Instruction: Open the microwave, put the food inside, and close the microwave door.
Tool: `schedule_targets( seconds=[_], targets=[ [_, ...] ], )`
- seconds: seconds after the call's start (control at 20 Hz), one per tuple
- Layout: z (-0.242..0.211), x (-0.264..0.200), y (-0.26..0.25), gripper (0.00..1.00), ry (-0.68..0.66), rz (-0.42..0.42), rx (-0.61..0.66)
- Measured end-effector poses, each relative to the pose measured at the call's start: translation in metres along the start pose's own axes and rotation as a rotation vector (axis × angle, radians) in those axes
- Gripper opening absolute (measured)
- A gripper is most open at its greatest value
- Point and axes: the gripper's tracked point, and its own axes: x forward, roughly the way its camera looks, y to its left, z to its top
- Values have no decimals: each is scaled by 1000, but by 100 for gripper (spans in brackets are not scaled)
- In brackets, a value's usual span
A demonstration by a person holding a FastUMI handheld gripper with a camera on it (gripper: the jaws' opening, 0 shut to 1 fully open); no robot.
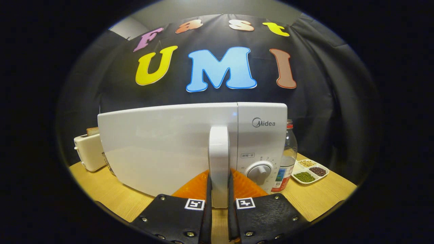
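Gripper view puts your claw [219,195] clamped on the upright white door handle [219,159], one finger pressing each side. One glossy white microwave [190,145] stands on the light wooden counter [101,189], with one round dial [259,172]. Left sits one cream toaster [87,150]; right, one clear plastic bottle [288,159] and one white dish of three bean piles [310,172].

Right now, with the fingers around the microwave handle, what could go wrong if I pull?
1. The gripper looks closed on the door handle near its lower end; a pull there could let it slip off.
2. The microwave may slide on the table instead of opening.
3. The water bottle stands close beside it, so a shifting microwave might knock it over.
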Motion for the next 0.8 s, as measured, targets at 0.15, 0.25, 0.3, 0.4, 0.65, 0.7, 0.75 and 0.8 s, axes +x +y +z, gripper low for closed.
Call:
schedule_targets(
  seconds=[0.15,0.25,0.3,0.4,0.65,0.7,0.75,0.8],
  targets=[
    [-1,-1,1,19,28,7,13],
    [-1,-4,1,19,46,16,19],
    [-1,-5,1,20,49,20,28],
    [-2,-12,1,19,56,19,35],
    [4,-15,-2,9,3,-14,-56],
    [3,-22,-2,9,-6,-22,-76],
    [2,-22,-3,9,6,-25,-84],
    [3,-22,-2,9,17,-22,-53]
  ],
)
